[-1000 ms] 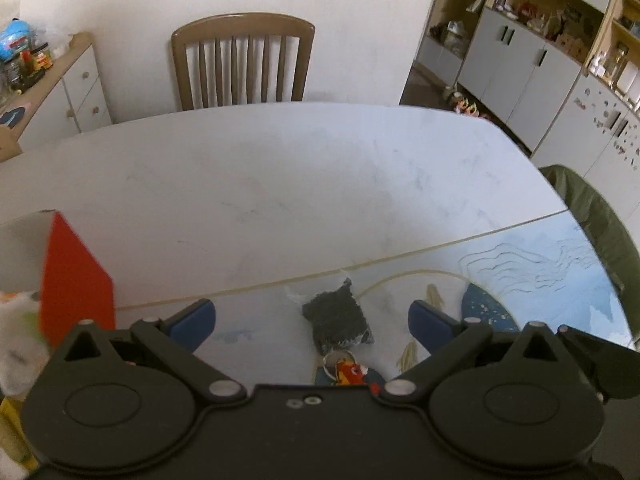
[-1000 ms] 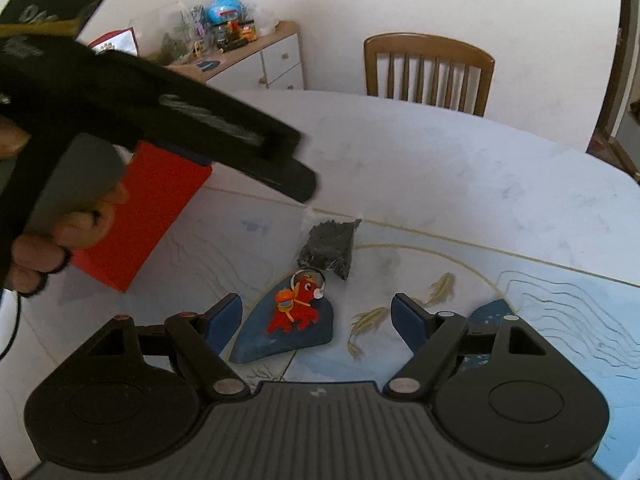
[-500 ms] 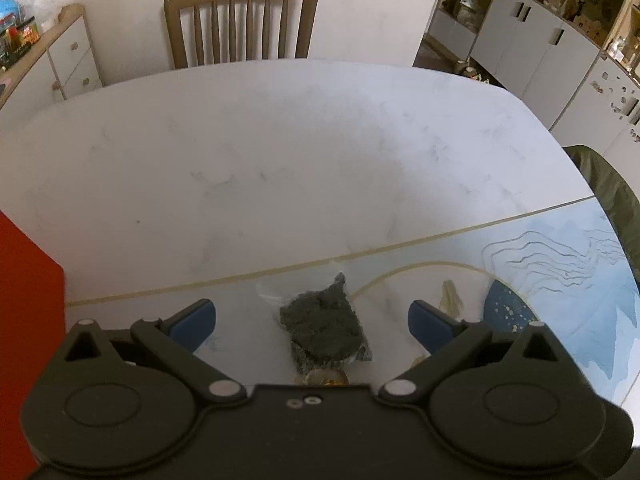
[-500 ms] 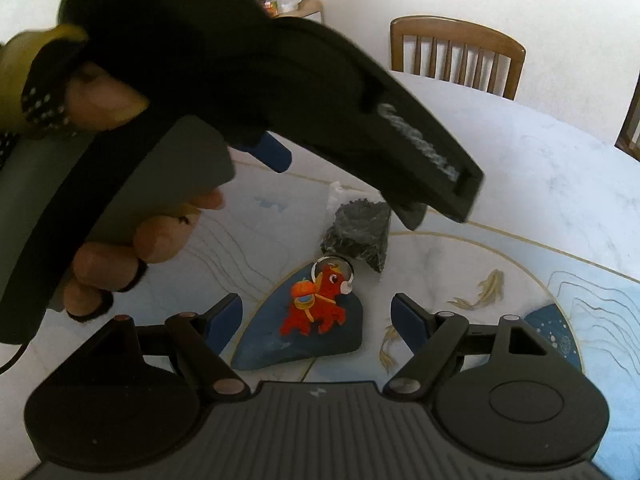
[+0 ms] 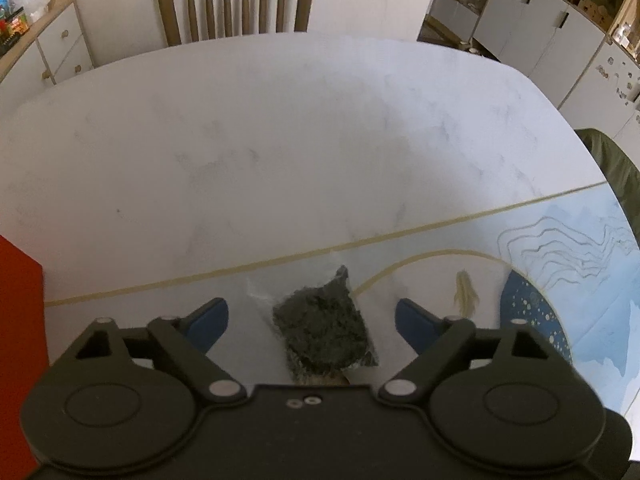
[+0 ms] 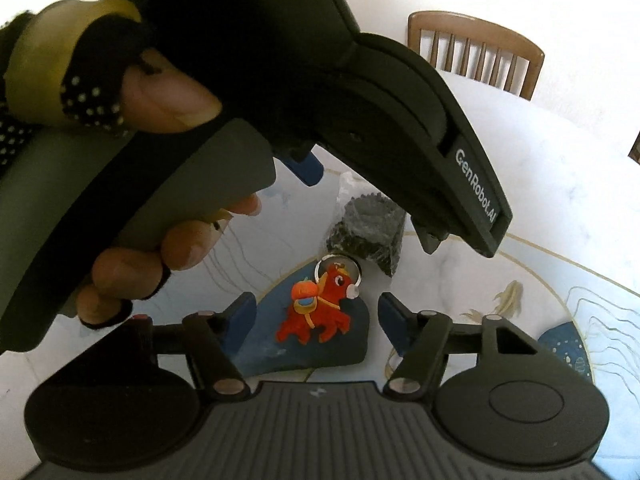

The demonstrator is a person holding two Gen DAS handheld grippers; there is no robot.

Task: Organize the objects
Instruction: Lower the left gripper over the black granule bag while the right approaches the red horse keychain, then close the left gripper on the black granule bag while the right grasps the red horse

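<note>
On the table (image 5: 280,140): a clear bag of dark material (image 5: 322,330) lay on the printed mat (image 5: 580,280), with a red horse keychain (image 6: 320,308) just beside it on the nearer side.
Left gripper (image 5: 312,318): released, jaws spread wide to either side of the bag, nothing between the pads; it hung directly over the bag.
Right gripper (image 6: 316,316): also released and empty, its blue pads (image 6: 240,316) flanking the keychain from above.
Likely step: each tool looked lined up for its own pick, bag on the left, keychain on the right.
Risk: the two items nearly touched, so closing on the bag might catch the key ring (image 6: 338,268) and drag the keychain; the slack plastic might also slip or bunch between the pads.
Second risk: the tools were crowded together, and one could knock the other during descent.
Left view only: the red box (image 5: 18,340) at the left edge, and the bag's clear upper flap.
Right view only: the keychain in full, and the gloved hand (image 6: 120,168) holding the left tool, which blocked much of the table.
</note>
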